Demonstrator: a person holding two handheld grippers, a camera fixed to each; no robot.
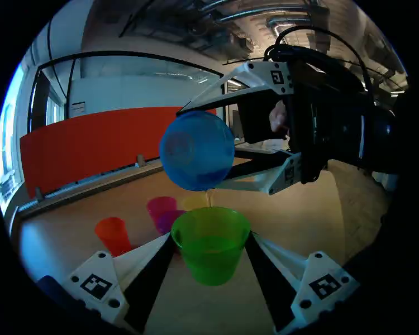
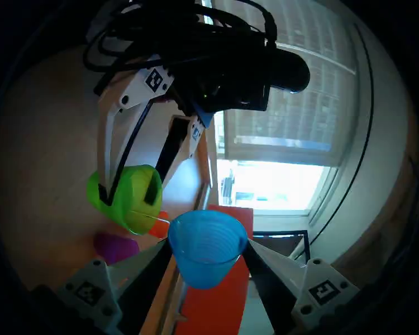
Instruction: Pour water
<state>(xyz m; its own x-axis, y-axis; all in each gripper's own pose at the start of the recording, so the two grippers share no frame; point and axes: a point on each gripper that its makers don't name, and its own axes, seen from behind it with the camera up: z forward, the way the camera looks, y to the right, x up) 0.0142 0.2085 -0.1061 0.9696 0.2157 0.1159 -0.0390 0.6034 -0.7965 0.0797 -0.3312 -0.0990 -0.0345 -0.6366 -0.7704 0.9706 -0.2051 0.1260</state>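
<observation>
Blue cup tipped over, long axis near level, mouth lowered toward the green cup, clenched between the right gripper fingers, thin water stream falling, green cup upright just beneath, grasped by the left gripper, above the wooden table.

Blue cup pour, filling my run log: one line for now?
pouring | right gripper: blue cup, tipped | left gripper: green cup, upright | stream: visible

Dim interior, blown-out window glare, dark backlit rig, strong fisheye bending at edges
</observation>
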